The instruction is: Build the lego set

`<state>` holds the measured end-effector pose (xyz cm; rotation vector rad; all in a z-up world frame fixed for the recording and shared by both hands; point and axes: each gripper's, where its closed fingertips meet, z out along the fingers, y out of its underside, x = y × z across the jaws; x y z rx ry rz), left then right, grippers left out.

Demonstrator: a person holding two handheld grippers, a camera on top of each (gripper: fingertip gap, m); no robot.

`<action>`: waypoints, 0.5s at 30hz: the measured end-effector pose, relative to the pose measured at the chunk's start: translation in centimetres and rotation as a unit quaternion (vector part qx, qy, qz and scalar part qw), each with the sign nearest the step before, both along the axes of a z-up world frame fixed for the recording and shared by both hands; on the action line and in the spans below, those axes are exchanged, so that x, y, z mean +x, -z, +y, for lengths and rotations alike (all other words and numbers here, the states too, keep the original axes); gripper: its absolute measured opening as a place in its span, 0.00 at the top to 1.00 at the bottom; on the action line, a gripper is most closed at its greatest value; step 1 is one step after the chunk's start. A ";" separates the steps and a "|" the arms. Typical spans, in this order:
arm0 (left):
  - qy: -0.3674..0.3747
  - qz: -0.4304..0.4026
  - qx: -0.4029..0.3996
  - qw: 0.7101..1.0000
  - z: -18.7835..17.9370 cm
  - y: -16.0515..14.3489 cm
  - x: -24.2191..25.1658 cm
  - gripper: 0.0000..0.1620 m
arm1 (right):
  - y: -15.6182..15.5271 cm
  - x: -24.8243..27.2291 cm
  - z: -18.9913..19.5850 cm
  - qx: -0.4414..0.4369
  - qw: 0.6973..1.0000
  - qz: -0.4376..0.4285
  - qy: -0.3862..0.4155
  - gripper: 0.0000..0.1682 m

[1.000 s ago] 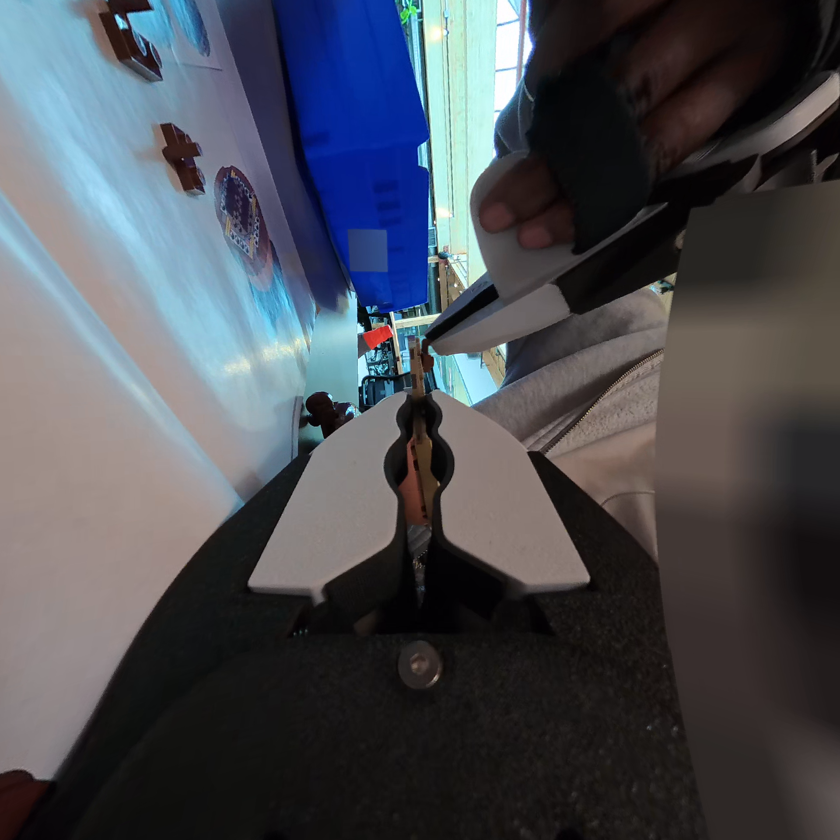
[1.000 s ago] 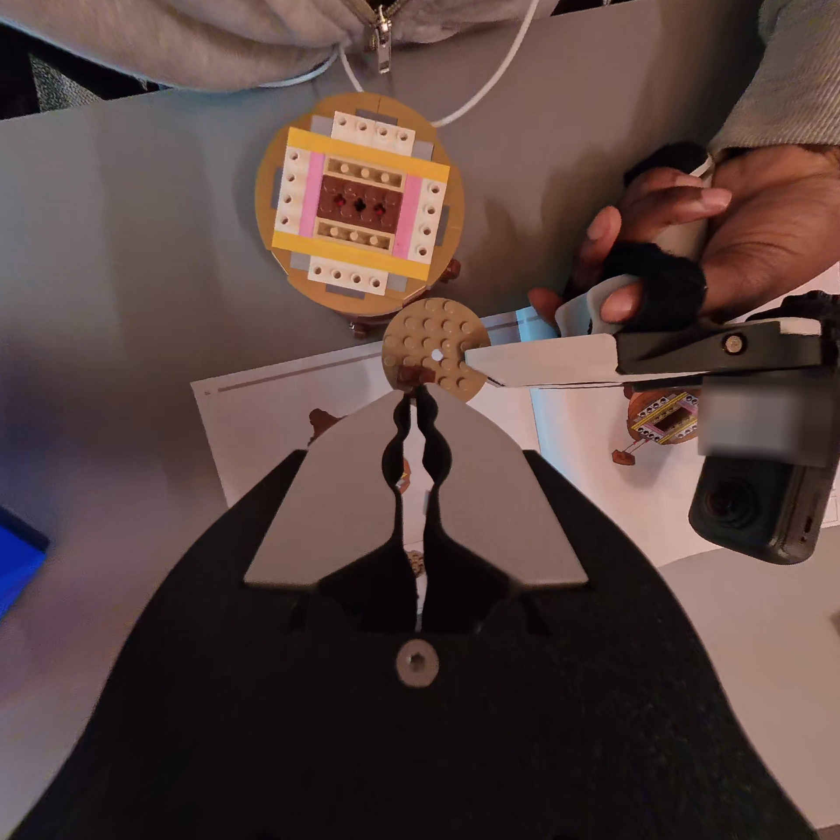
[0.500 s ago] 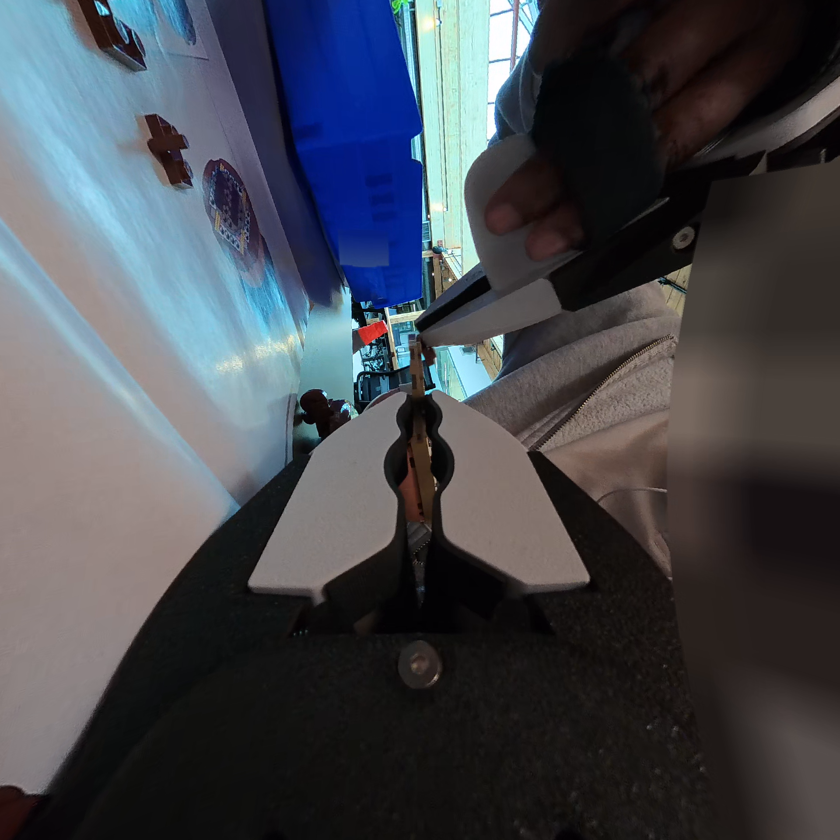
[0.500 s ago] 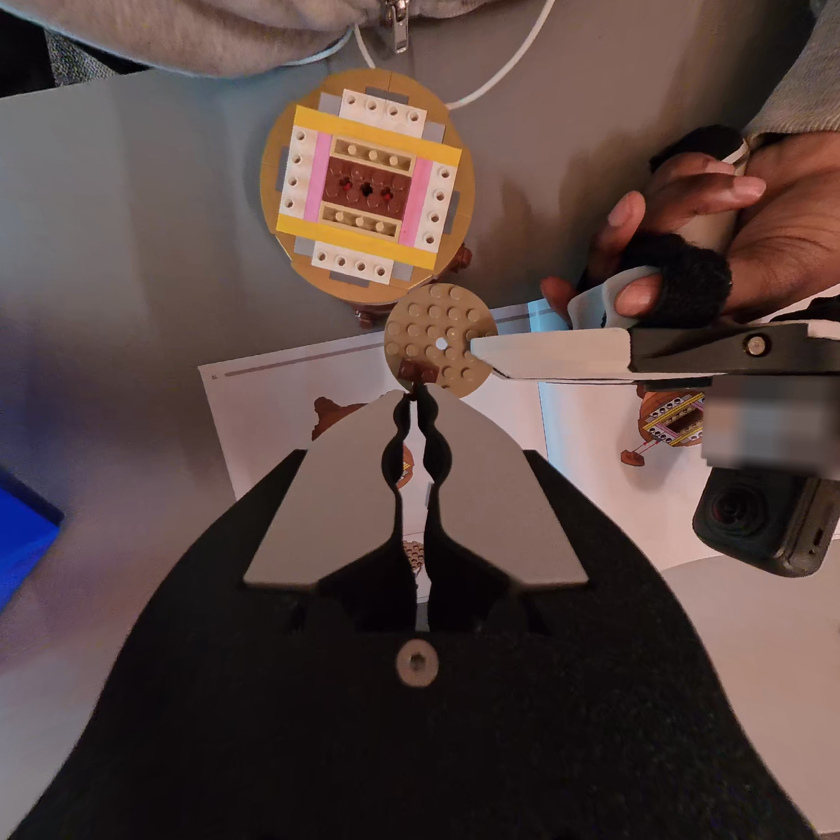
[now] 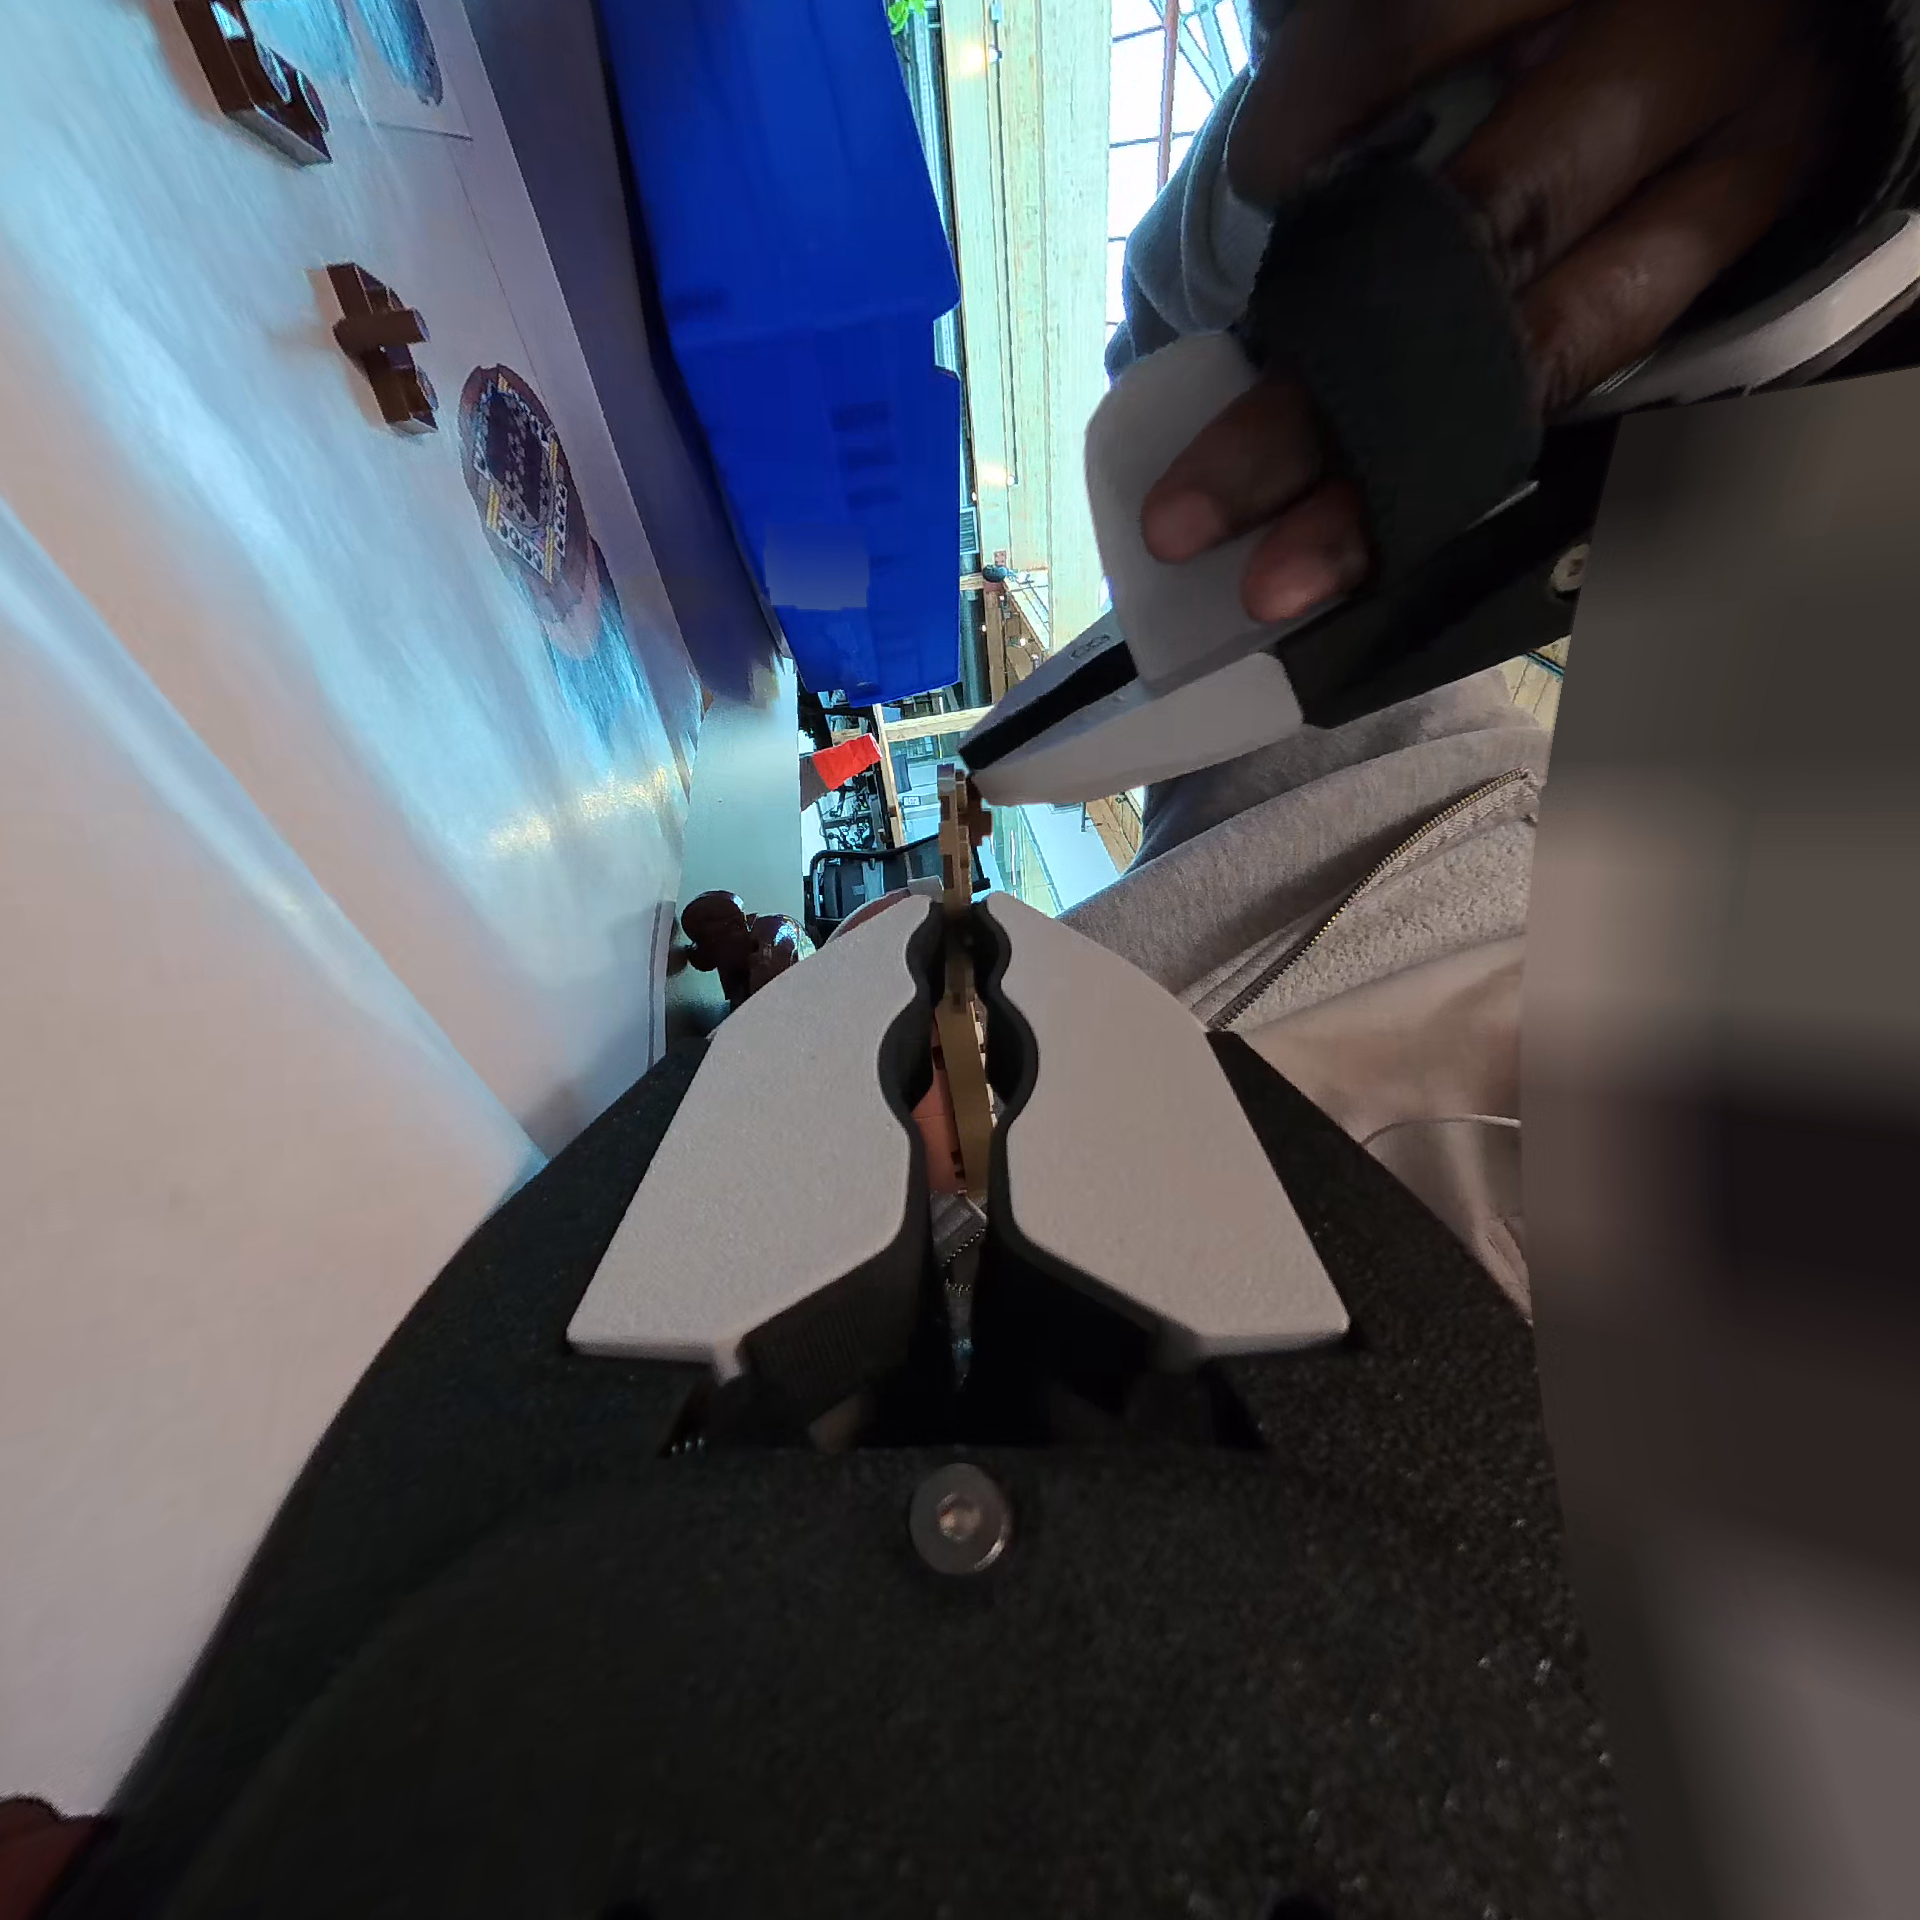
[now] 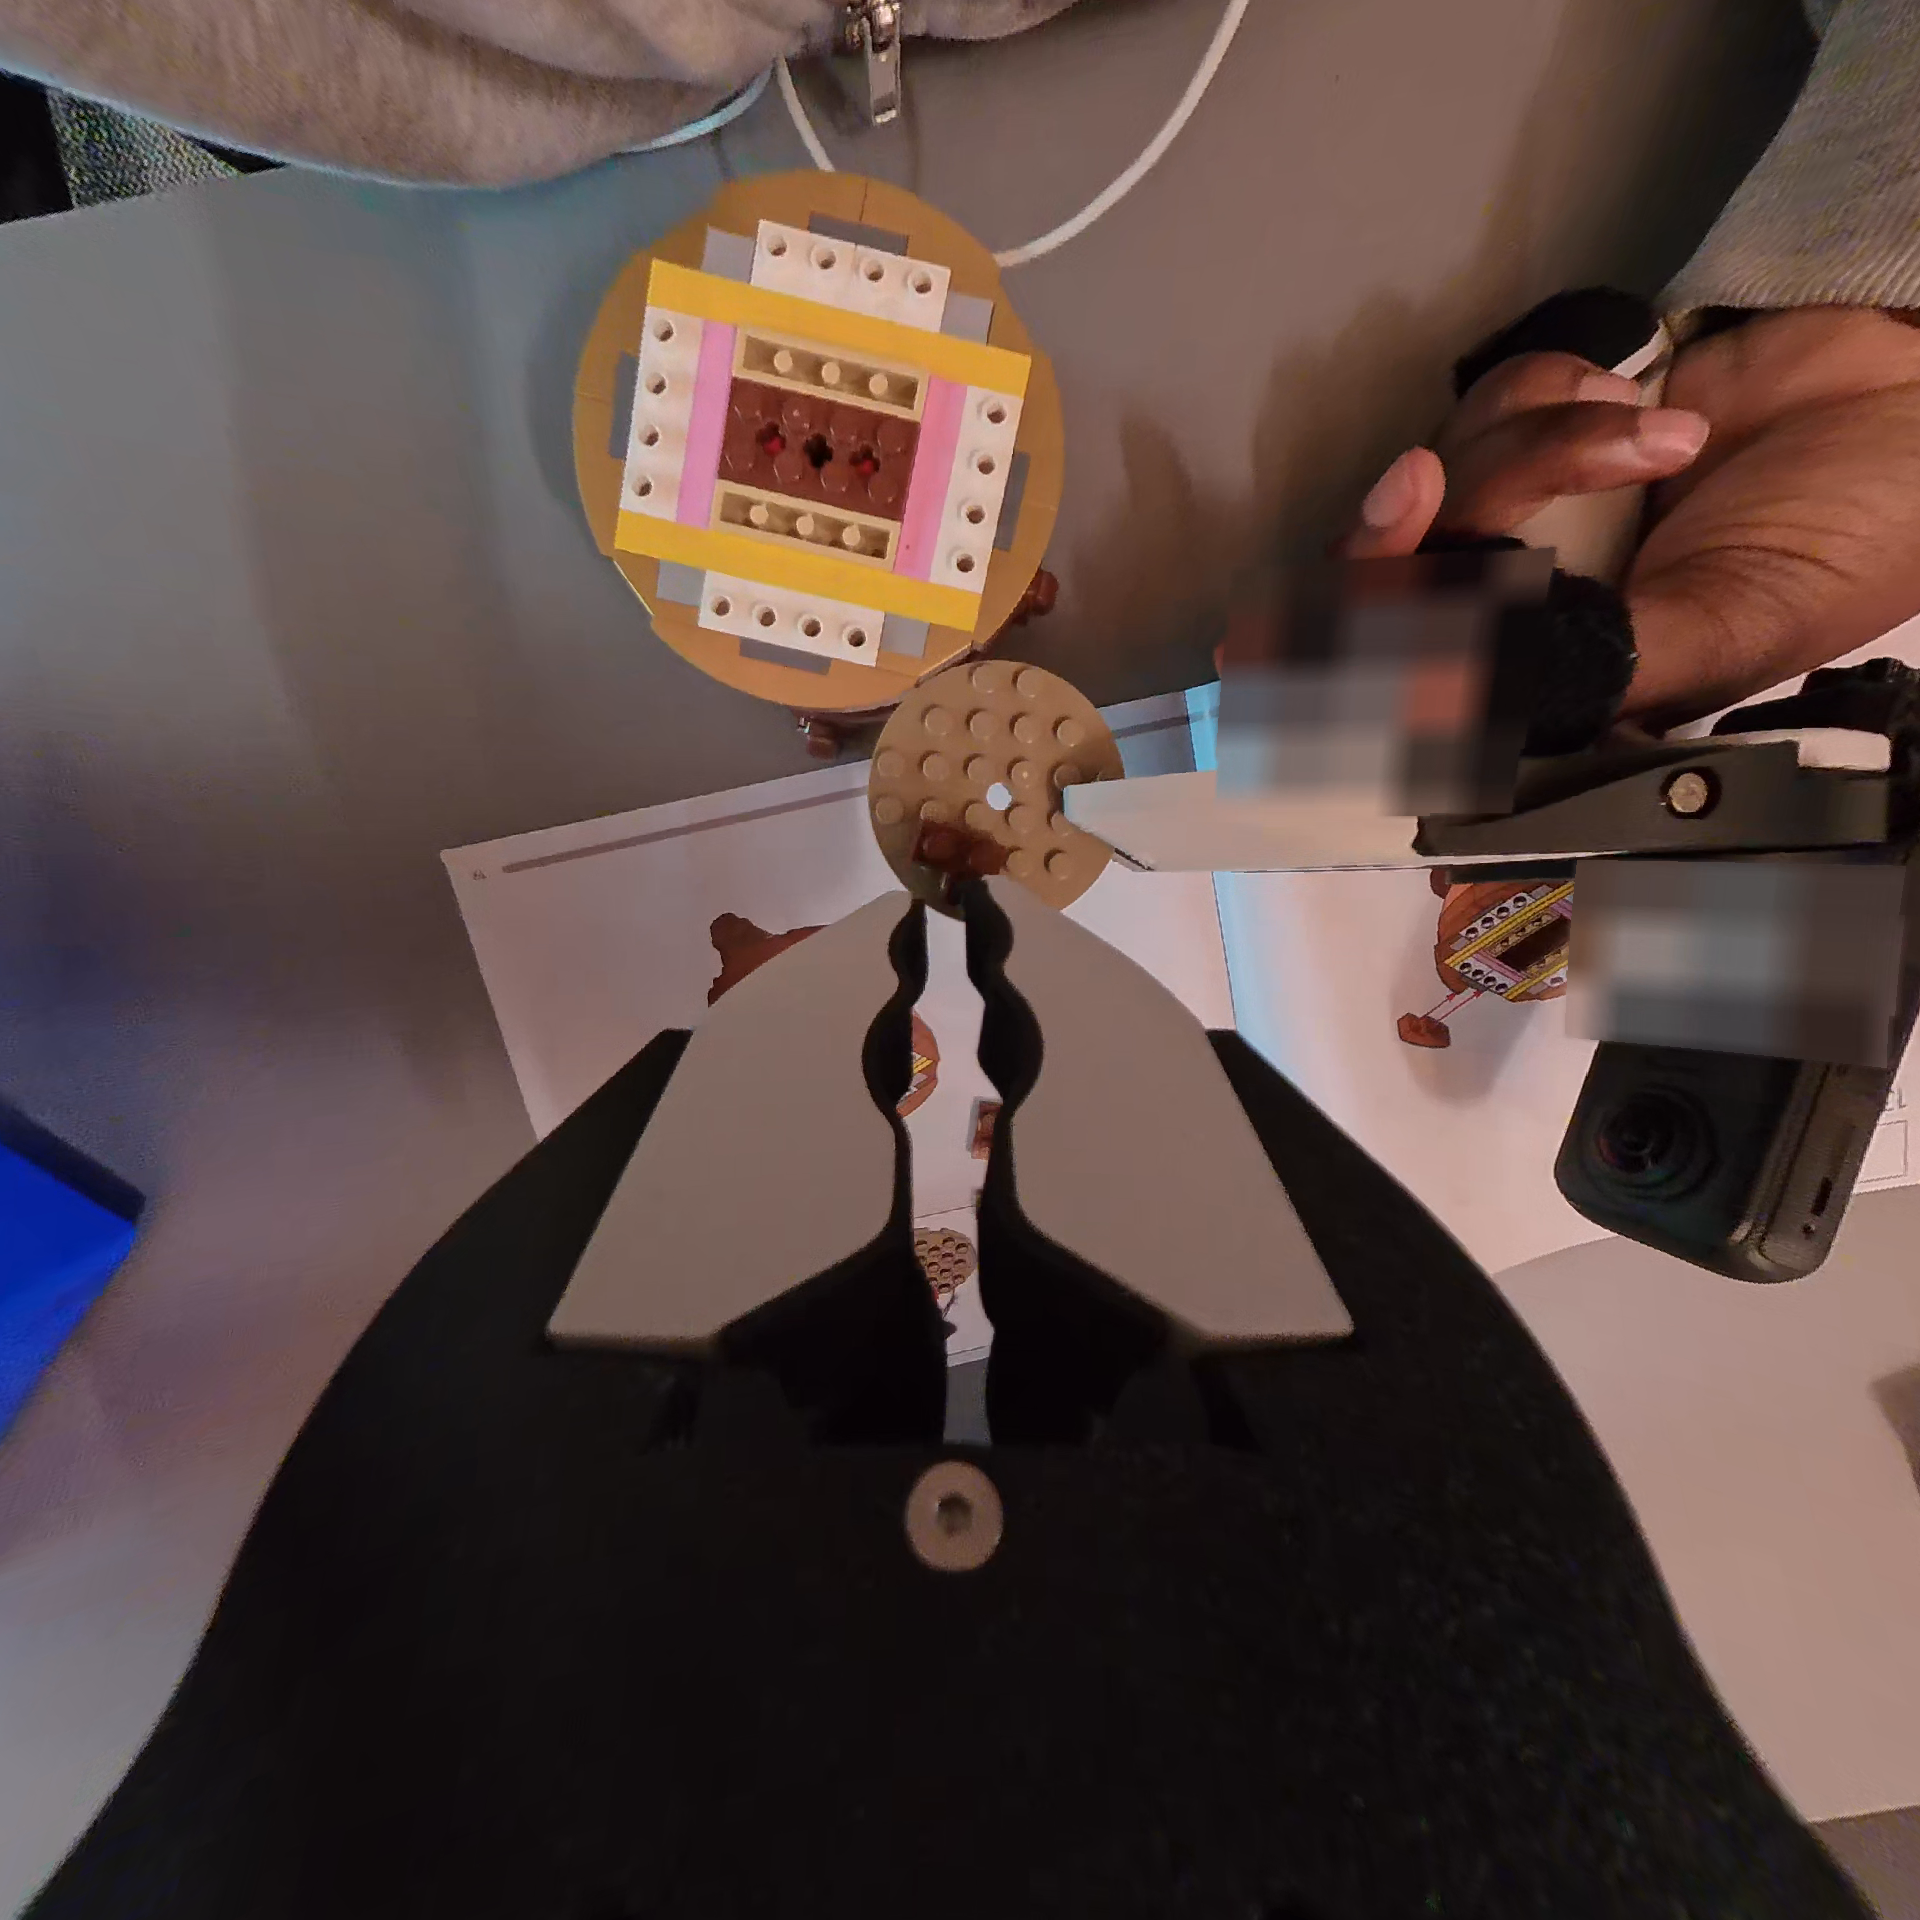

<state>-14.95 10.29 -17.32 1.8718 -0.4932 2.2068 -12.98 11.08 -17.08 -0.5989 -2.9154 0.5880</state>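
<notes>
I hold the round tan plate (image 6: pixel 995 781) in the air above the counter (image 6: pixel 312 520), just in front of the big round model (image 6: pixel 821 442). The left tongs (image 5: pixel 961 920) are closed on the plate's edge; in the left wrist view I see the plate edge-on between the two fingers. The right tongs (image 6: pixel 940 902) are almost closed, with only a narrow gap, and their tips sit at a small brown piece (image 6: pixel 951 850) on the plate's studs. I cannot tell if they really pinch it or only touch it.

The risk, I think, is the thin grip. The left tongs take only the rim of the plate, so if I press the brown piece with the right tongs, the plate can turn or slip out and fall on the instruction sheet (image 6: pixel 675 935). If the brown piece is not lined up with the studs, it can pop off.

Compared with one second ago, the plate is turned a little and the brown piece sits more squarely at my right tips. The left hand (image 6: pixel 1683 520) is shifted slightly toward the right edge of the view.
</notes>
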 end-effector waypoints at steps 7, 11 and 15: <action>0.000 0.000 0.000 1.000 0.0 0.0 0.0 0.98 | -0.1 -0.1 0.6 0.019 1.000 0.009 0.011 0.94; -0.004 0.000 -0.002 1.000 0.1 0.0 0.0 0.98 | -2.9 -0.3 2.9 0.021 0.986 0.049 0.158 0.92; -0.010 0.004 -0.004 1.000 0.3 0.1 0.1 0.98 | -9.0 0.8 5.0 -0.044 0.885 0.194 0.420 0.86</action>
